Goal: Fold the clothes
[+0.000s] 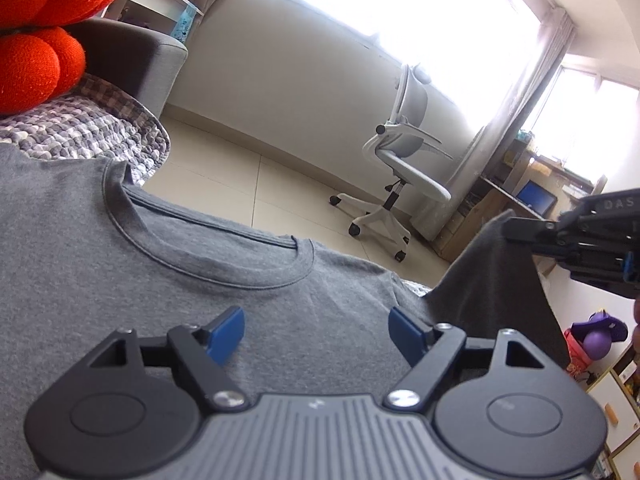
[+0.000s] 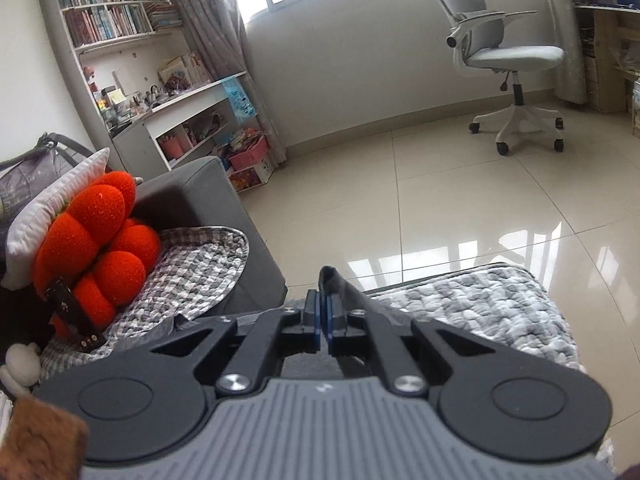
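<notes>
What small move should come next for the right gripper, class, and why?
Probably carry the pinched sleeve inward over the flat grey cotton T-shirt: the right gripper is shut on lifted fabric at the shirt's edge, while the left gripper hangs open above the chest.

A grey sofa (image 2: 208, 184) is covered by a grey-and-white checked quilt (image 2: 192, 272), on which a grey T-shirt (image 1: 160, 264) is spread and an orange knotted cushion (image 2: 100, 240) is propped.

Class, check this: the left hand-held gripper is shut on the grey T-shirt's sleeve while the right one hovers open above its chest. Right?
Sides swapped. In the left wrist view, the right hand-held gripper pinches the grey T-shirt's sleeve; the left hand-held gripper hovers open.
</notes>
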Available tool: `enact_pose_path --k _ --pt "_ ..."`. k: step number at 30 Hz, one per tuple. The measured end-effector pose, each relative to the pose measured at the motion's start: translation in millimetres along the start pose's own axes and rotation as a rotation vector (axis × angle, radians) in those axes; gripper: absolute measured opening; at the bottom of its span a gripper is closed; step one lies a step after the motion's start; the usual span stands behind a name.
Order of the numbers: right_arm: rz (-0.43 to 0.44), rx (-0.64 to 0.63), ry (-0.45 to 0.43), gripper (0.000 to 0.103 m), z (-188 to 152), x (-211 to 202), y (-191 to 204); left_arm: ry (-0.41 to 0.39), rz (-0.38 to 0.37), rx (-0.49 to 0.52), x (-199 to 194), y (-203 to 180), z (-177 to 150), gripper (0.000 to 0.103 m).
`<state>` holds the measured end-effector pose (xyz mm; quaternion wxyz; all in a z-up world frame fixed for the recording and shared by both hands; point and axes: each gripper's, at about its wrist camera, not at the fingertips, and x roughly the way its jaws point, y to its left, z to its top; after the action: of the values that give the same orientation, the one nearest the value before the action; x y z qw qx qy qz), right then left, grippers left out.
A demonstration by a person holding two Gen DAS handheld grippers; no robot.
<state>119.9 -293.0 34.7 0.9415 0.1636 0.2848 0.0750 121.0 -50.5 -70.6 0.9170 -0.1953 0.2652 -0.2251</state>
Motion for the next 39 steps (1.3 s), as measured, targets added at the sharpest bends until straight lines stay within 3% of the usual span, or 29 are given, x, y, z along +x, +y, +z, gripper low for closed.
enact_pose_path --k 13,20,22,23,26,29,30,32,37,39 --pt "0.034 -0.004 0.185 0.004 -5.6 75.2 31.1 -0.008 -0.021 -0.047 -2.2 7.4 1.6 0.079" --pt "0.082 0.041 0.199 0.001 -3.4 89.0 26.4 0.001 -0.029 -0.067 -1.5 9.7 3.1 0.079" --pt "0.101 0.047 0.198 0.006 -1.8 85.3 24.4 0.013 -0.032 -0.062 -1.2 9.2 4.8 0.076" --pt "0.105 0.043 0.197 0.011 -1.9 81.1 22.7 0.028 -0.033 -0.059 0.2 9.4 6.7 0.070" --pt "0.109 0.021 0.195 0.013 -4.5 64.1 15.6 0.079 -0.032 -0.054 5.3 9.6 13.2 0.052" --pt "0.092 -0.030 0.200 0.018 -15.1 41.1 4.6 0.154 -0.067 -0.081 13.2 9.6 25.9 0.040" --pt "0.085 -0.047 0.197 0.030 -20.4 32.8 1.2 0.179 -0.079 -0.090 15.8 9.7 30.1 0.040" --pt "0.074 -0.080 0.187 0.044 -33.0 15.6 -5.2 0.230 -0.105 -0.119 24.1 10.5 38.4 0.040" --pt "0.072 -0.169 0.158 0.044 -66.1 -20.1 -12.7 0.318 -0.098 -0.216 54.8 17.2 43.6 0.038" --pt "0.080 -0.232 0.147 0.044 -79.4 -31.6 -10.7 0.299 -0.101 -0.215 57.2 14.1 39.5 0.035"
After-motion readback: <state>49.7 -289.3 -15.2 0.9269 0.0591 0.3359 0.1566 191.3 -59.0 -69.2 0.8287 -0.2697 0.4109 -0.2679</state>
